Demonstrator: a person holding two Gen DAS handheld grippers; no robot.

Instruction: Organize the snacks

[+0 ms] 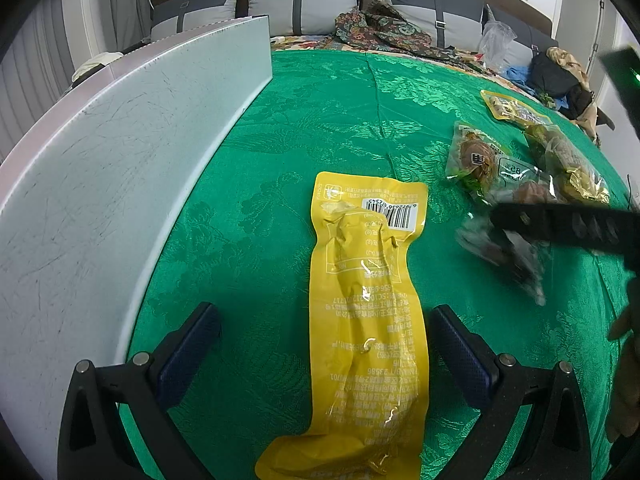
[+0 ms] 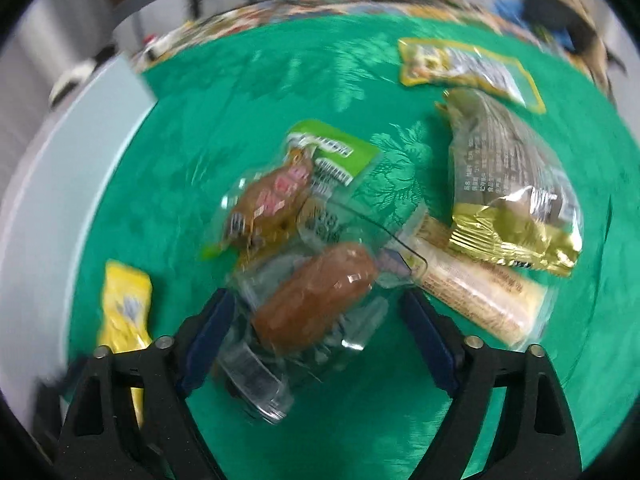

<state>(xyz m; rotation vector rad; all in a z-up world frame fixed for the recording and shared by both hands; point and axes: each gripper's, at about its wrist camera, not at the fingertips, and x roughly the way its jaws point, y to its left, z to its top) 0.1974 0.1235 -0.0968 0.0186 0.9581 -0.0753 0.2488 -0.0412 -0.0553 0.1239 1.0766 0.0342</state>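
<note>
Left gripper (image 1: 324,336) and right gripper (image 2: 316,316) angle downward, jaws apart.

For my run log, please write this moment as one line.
left gripper: open, astride long yellow packet | right gripper: open around clear sausage pack, blurred | green cloth

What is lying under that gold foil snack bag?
The gold foil snack bag rests partly on a long pale wrapped bar, whose upper end it covers. Below both is the green tablecloth. Anything else beneath the bag is hidden.
</note>
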